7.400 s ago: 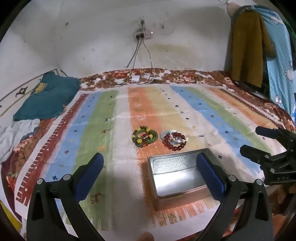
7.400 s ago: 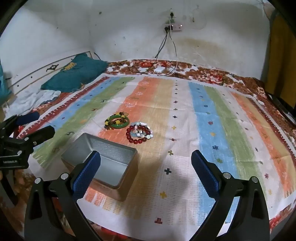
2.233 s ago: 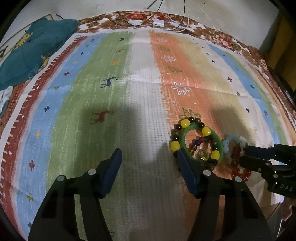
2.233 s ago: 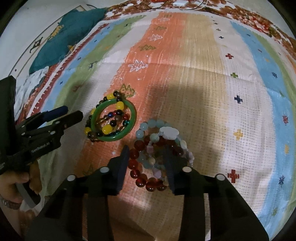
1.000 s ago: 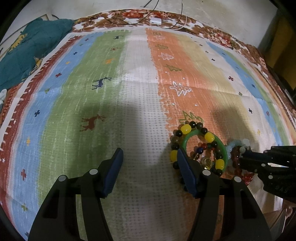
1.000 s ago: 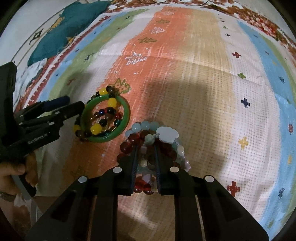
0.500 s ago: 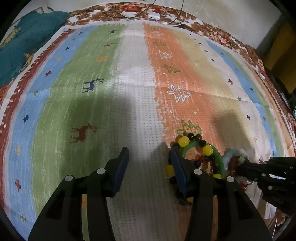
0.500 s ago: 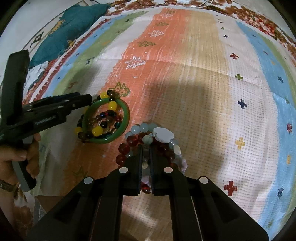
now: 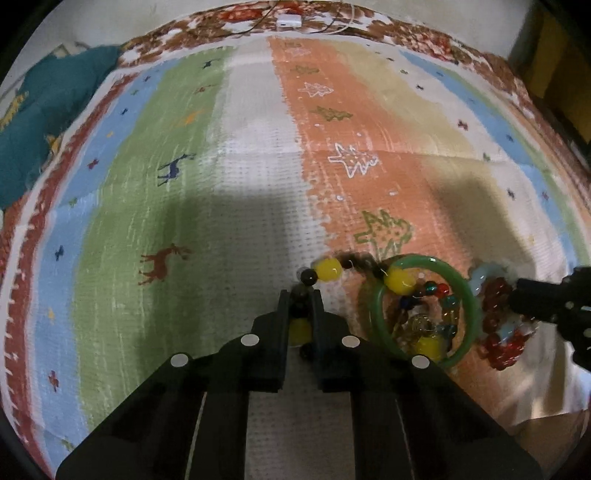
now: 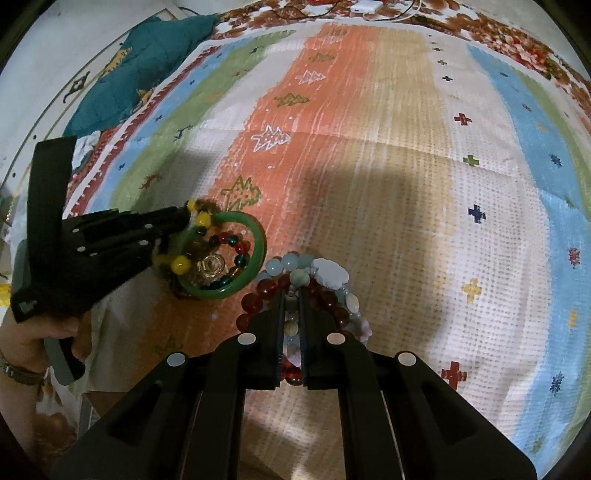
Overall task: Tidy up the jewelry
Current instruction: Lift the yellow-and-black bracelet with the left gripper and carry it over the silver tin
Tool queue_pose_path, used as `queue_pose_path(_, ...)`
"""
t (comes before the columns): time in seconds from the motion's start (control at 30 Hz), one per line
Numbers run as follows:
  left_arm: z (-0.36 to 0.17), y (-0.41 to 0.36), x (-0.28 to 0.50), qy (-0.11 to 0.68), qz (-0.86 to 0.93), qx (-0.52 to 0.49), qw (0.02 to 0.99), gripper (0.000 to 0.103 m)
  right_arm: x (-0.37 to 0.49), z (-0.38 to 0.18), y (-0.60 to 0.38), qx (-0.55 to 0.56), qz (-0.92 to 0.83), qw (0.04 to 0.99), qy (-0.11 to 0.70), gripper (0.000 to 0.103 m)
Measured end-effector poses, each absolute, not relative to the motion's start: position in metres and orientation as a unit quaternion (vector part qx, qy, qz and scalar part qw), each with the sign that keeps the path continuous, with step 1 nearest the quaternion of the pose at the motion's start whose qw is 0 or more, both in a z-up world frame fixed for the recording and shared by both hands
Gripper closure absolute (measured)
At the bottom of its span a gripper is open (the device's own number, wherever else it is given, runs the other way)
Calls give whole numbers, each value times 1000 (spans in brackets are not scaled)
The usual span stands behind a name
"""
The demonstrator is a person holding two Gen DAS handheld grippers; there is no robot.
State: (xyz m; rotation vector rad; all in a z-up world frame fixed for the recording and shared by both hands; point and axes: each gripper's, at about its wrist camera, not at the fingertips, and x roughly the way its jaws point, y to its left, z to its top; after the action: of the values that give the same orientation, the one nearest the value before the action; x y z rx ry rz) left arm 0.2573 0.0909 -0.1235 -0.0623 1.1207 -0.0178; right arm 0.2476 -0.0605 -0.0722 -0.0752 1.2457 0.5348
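In the left wrist view my left gripper has its jaws closing, and the pads press on a bracelet of yellow and dark beads. That strand stretches right to a green bangle lying flat on the striped cloth. More coloured beads lie inside the ring. My right gripper is shut on a bunch of red and pale bead bracelets, which rest on the cloth. Its black fingers enter the left wrist view from the right. In the right wrist view the green bangle lies left of them, with the left gripper at its edge.
A striped woven cloth covers the bed. A teal cloth lies at its far left corner. A white charger with cables sits at the far edge. A hand with a wristwatch holds the left gripper.
The left jaws have closed onto the yellow-and-dark bead strand and drawn it leftward from the green bangle. The right gripper has stayed shut on the red and pale beads.
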Motion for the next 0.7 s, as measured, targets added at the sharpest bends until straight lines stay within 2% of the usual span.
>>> queue_pose_path(0.7, -58, 66, 221, 476, -38, -72, 876, 94, 226, -32, -85, -16, 248, 802, 543, 95)
